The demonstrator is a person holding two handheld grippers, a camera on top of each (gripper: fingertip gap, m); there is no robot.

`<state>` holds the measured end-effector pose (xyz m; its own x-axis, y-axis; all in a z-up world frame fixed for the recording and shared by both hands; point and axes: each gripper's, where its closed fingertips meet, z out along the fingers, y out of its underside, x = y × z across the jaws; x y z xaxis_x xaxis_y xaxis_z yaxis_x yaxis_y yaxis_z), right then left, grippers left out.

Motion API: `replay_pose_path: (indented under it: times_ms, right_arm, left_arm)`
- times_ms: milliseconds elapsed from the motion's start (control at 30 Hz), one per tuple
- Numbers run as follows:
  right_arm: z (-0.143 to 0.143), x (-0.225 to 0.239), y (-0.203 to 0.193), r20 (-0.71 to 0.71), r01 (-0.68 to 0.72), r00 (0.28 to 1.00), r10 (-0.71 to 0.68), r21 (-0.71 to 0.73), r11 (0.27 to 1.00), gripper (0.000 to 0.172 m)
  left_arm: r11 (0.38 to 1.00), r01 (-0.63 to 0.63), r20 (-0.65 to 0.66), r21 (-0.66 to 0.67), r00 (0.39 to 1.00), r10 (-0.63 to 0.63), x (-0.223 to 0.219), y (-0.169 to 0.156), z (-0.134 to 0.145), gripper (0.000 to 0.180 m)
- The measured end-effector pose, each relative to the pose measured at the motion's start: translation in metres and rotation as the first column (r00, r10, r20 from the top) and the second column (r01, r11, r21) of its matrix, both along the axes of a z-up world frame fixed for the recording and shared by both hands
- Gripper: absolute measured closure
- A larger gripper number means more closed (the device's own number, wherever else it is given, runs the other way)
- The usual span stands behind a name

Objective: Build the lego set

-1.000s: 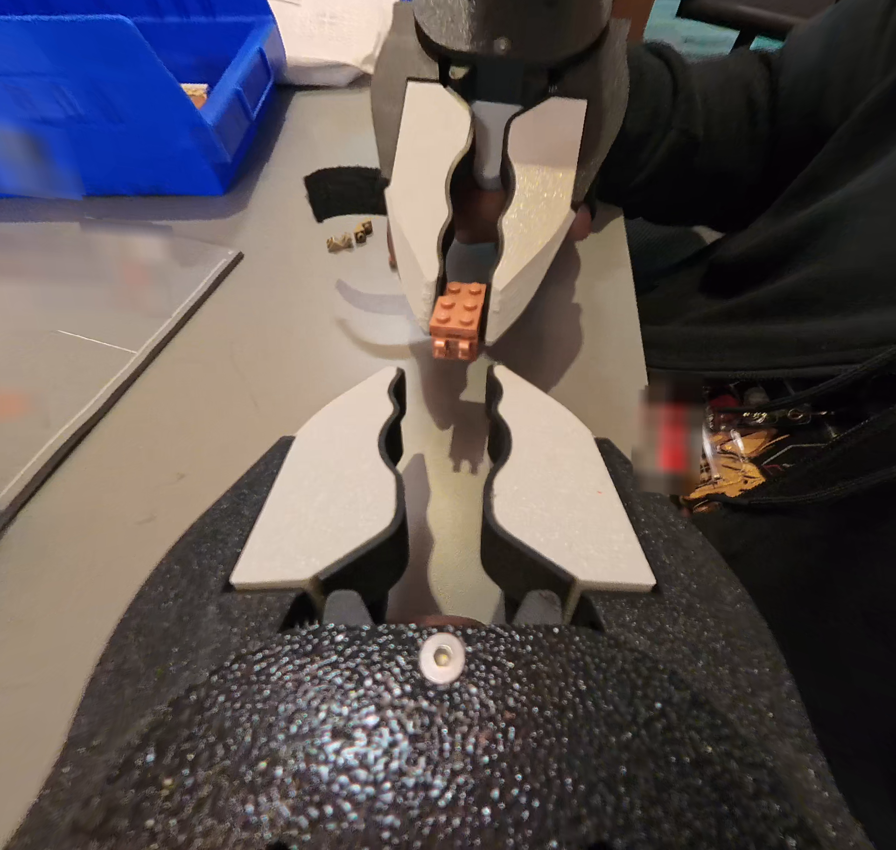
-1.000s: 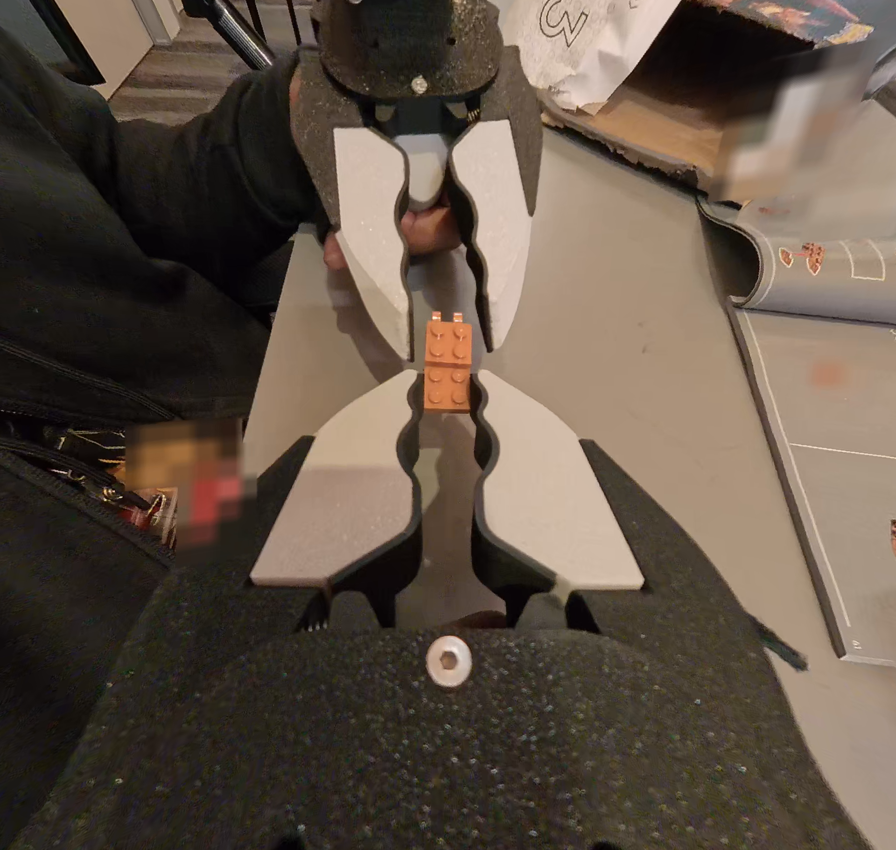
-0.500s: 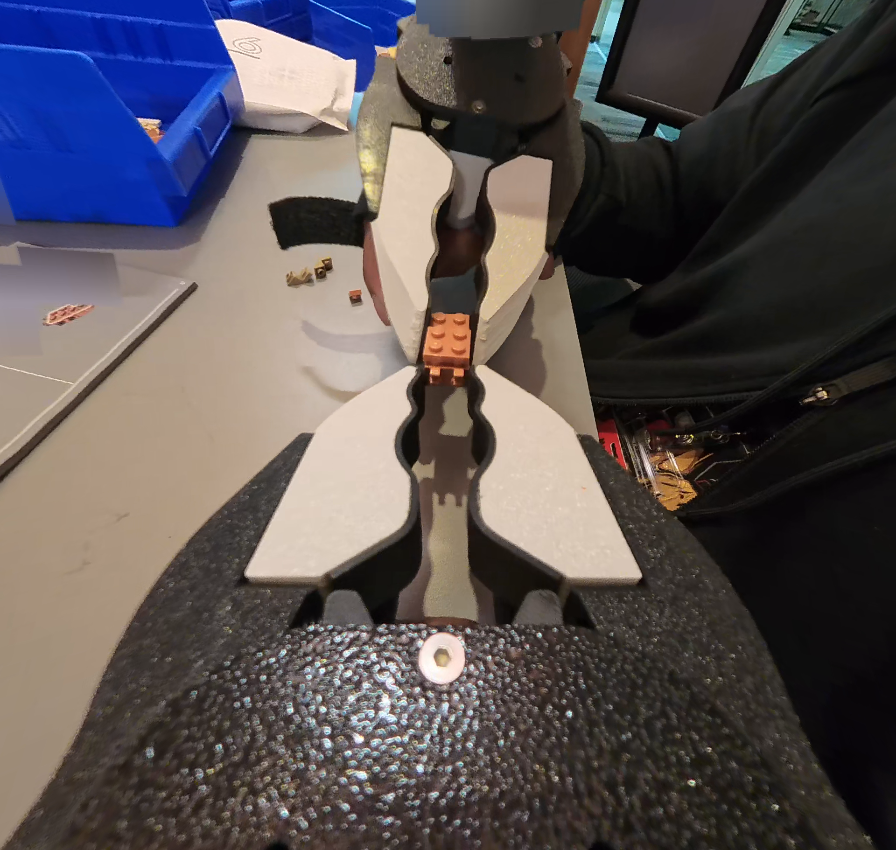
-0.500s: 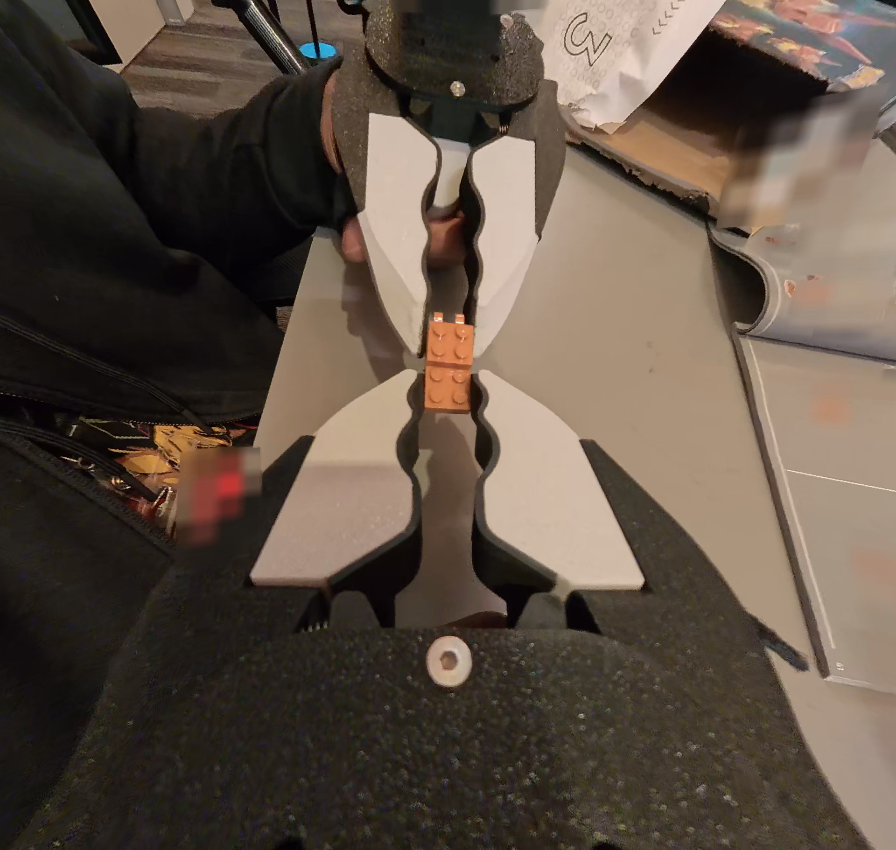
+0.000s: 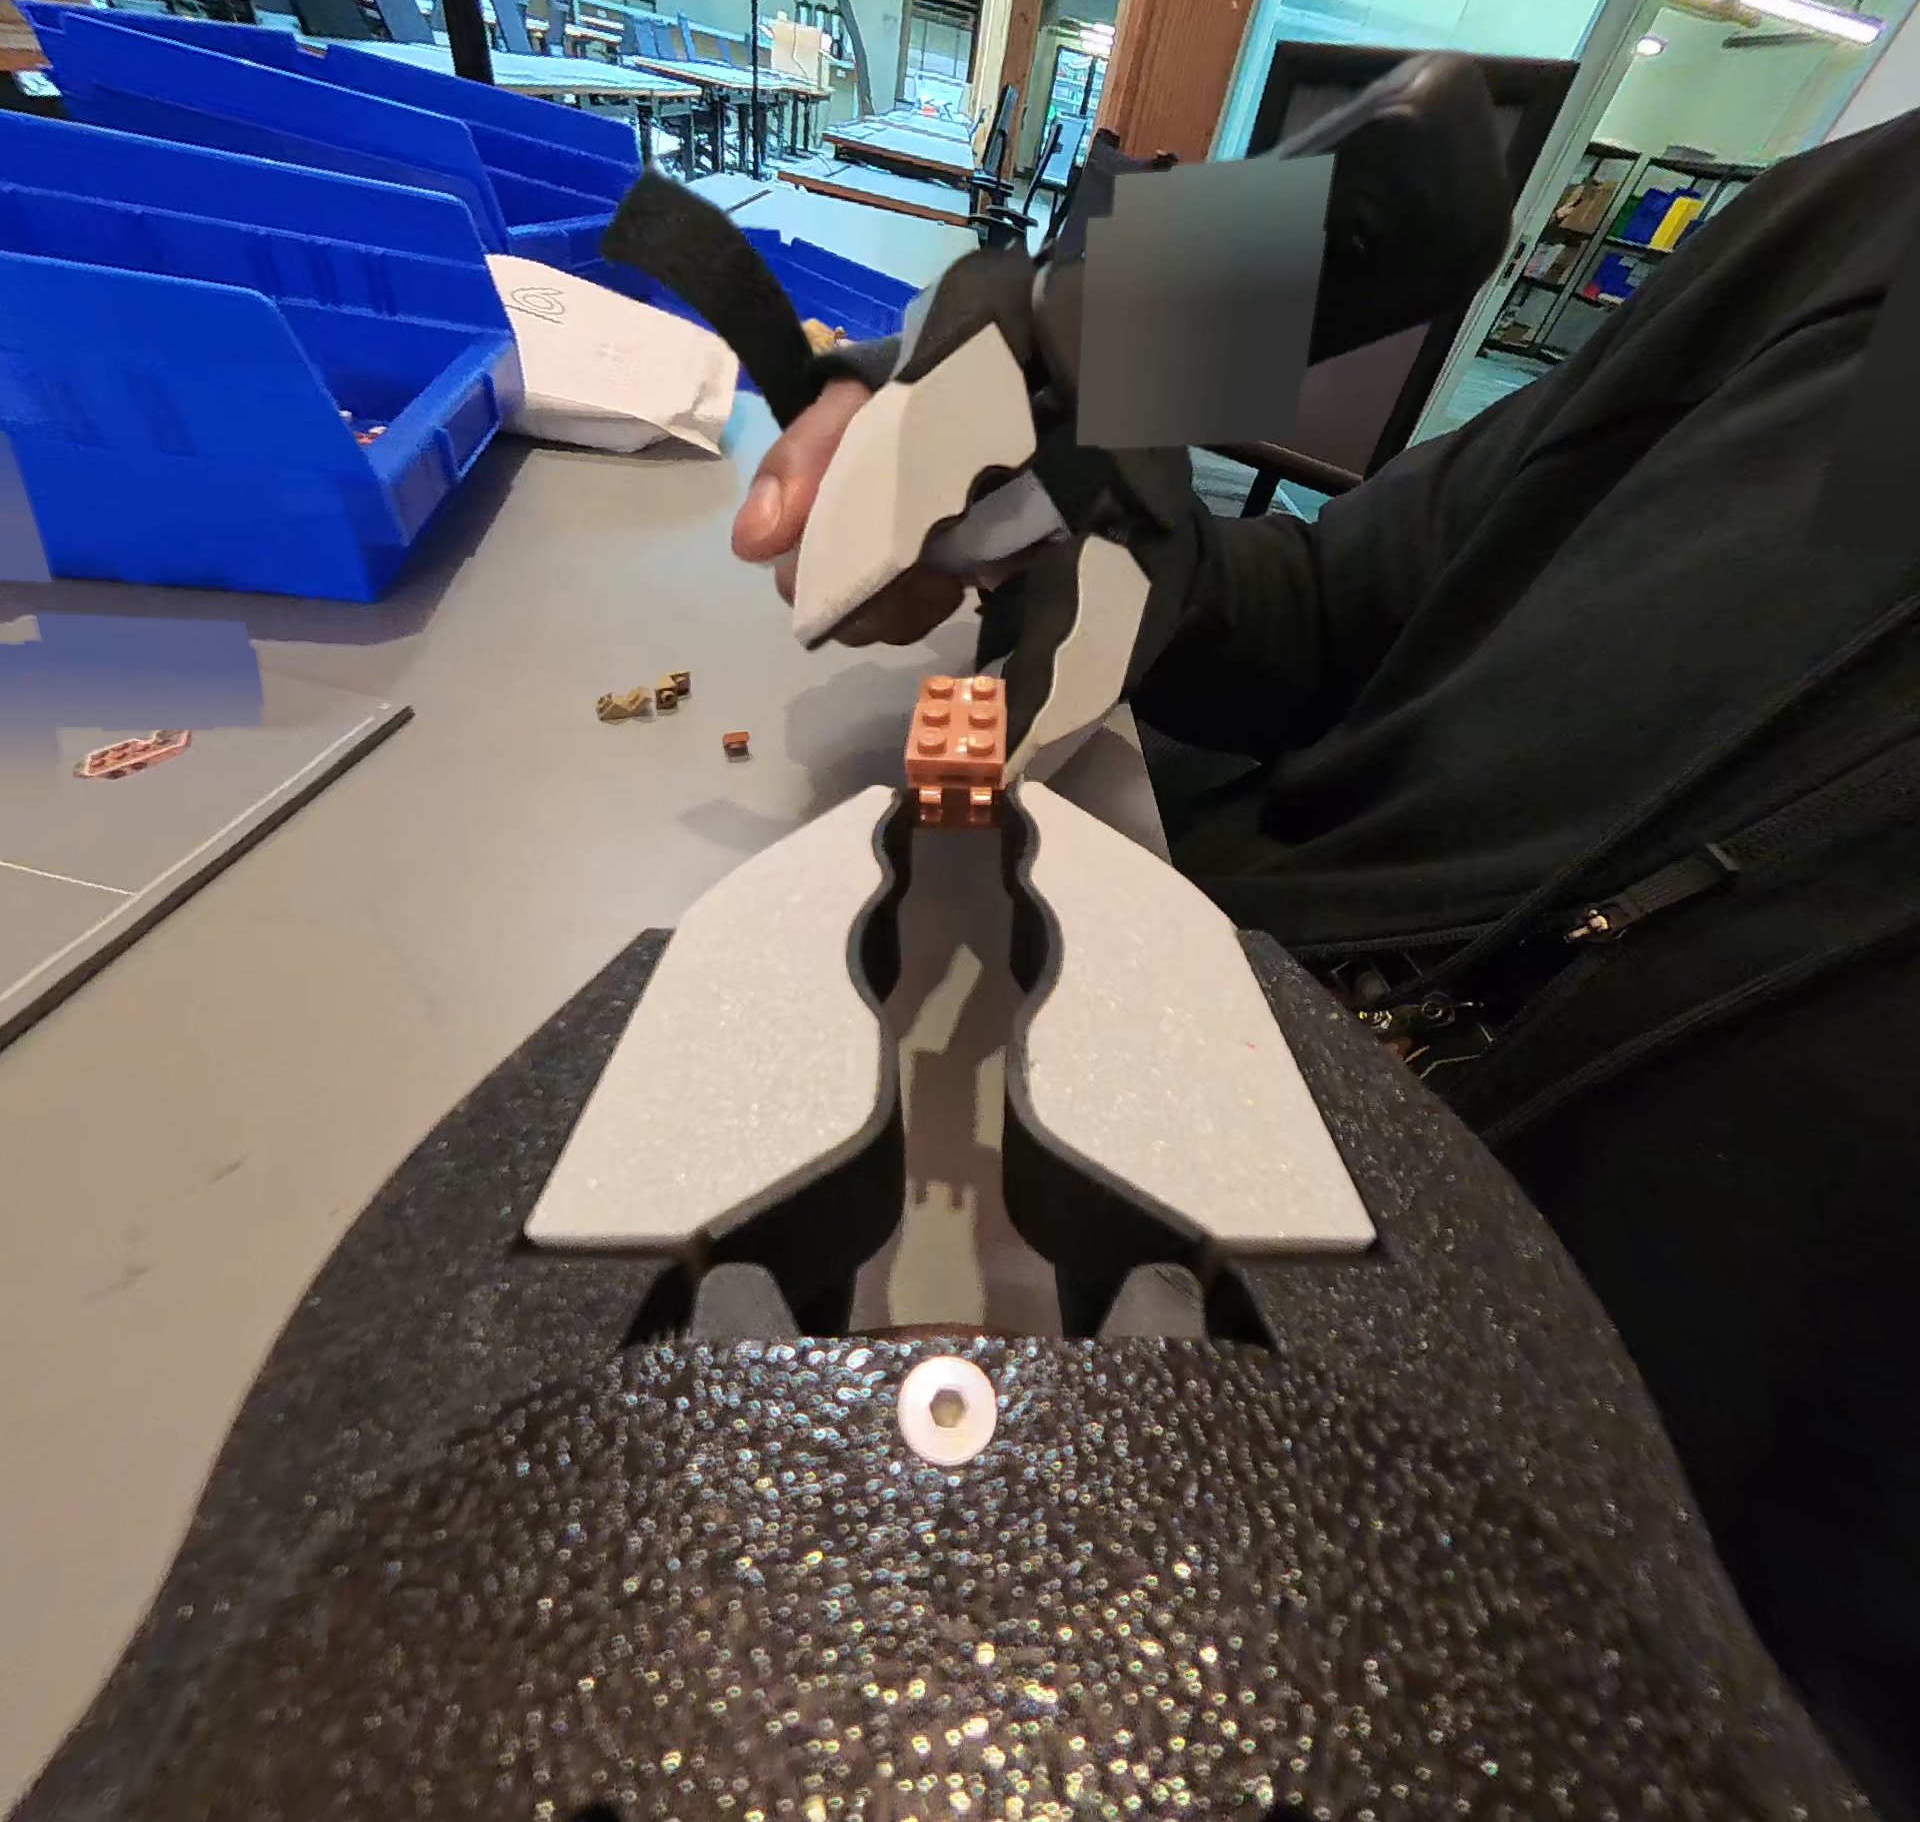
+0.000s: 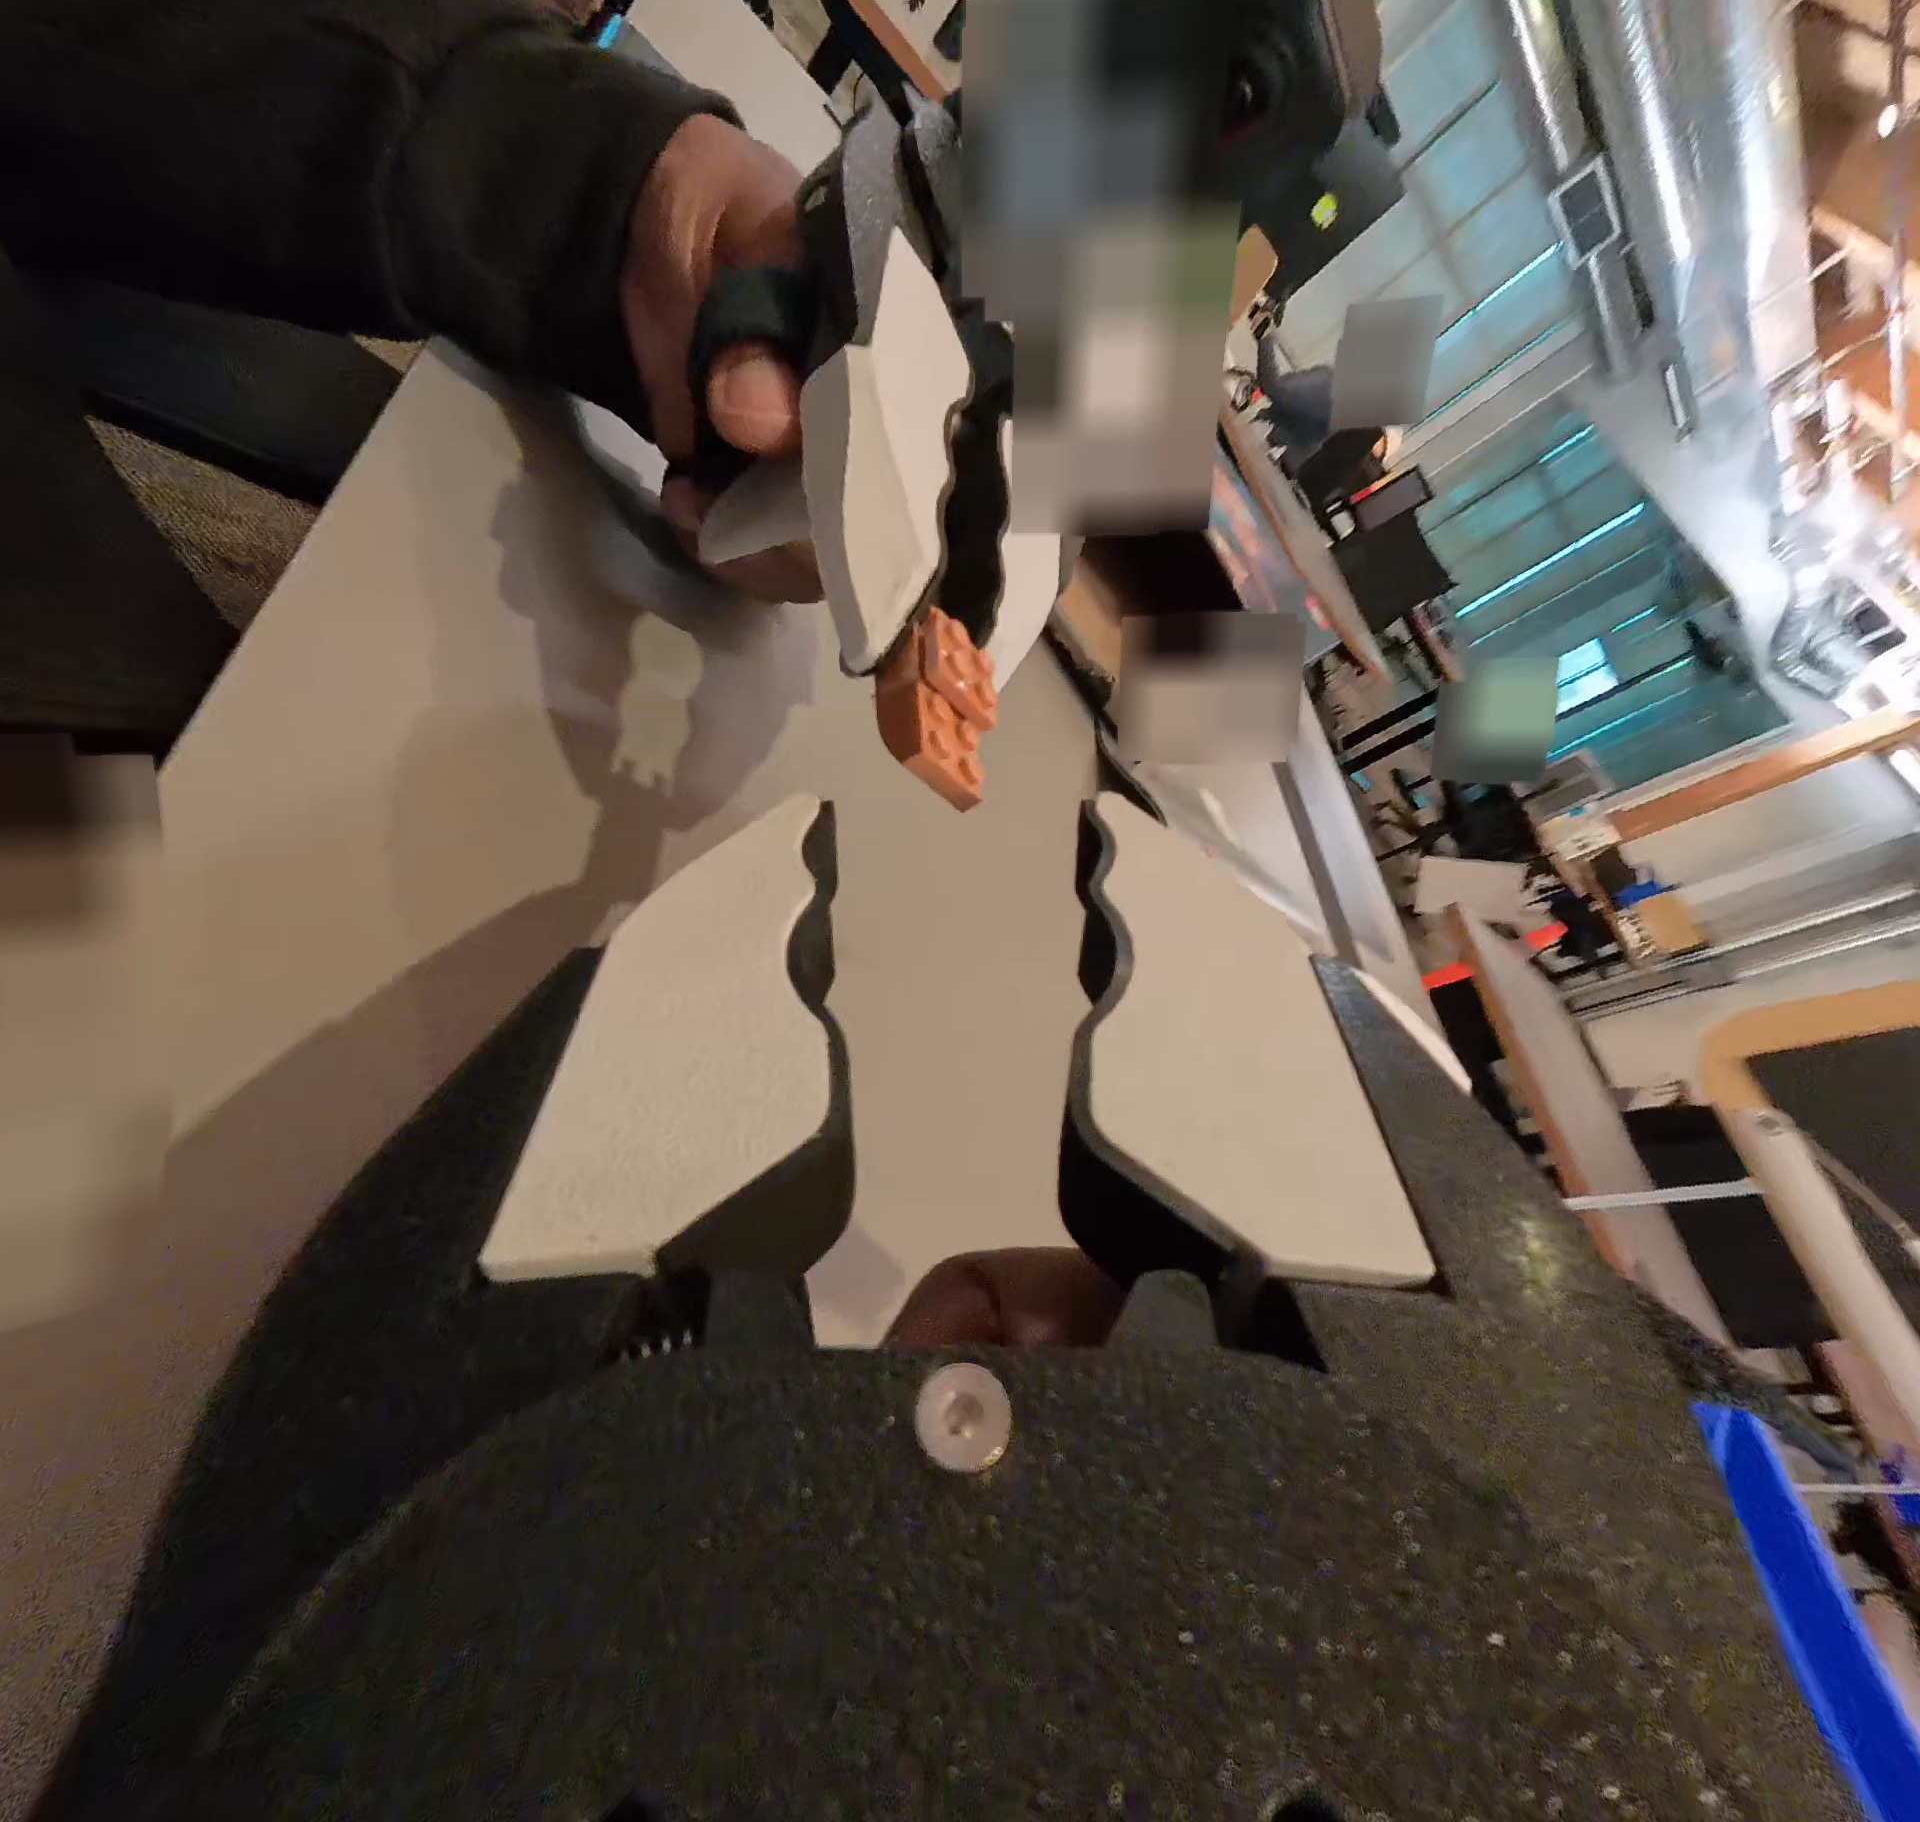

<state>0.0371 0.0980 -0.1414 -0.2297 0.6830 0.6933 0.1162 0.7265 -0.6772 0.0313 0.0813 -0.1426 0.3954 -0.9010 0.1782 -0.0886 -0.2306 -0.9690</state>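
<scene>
Your left gripper has its fingers clamped on the clip end of an orange-brown studded brick piece, held above the grey tabletop. The piece's long axis runs straight out from the fingertips, studs facing up toward that camera. Your right gripper has its fingers spread wide with nothing between them, just beside the piece's free end. The left wrist view alone shows blue bins, a white bag and small loose brick bits. The right wrist view is rolled sideways, showing windows and ducting, plus the piece's stepped two-plate form.
</scene>
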Motion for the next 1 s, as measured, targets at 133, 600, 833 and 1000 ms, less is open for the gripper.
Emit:
replay_pose_path:
  times_ms: [133,600,833,1000]
  right_arm:
    - [-0.004,0.005,-0.007,-0.014,-0.053,0.998,0.055,0.090,0.995,0.126]
    - [0.001,0.000,-0.033,-0.099,-0.140,0.979,0.177,0.301,0.943,0.129]
    - [-0.005,-0.004,-0.036,-0.076,-0.143,0.980,0.183,0.368,0.919,0.144]
    - [-0.003,-0.006,-0.037,-0.090,-0.134,0.979,0.181,0.382,0.914,0.152]
  left_arm:
    - [0.999,0.040,-0.001,-0.011,0.999,-0.040,0.002,-0.006,-0.001,0.165]
    - [0.994,0.094,-0.027,-0.051,0.995,-0.095,0.007,-0.012,-0.006,0.165]
    - [0.991,0.119,-0.036,-0.060,0.992,-0.122,0.009,-0.017,-0.008,0.165]
    - [0.989,0.129,-0.039,-0.066,0.991,-0.131,0.010,-0.018,-0.009,0.165]
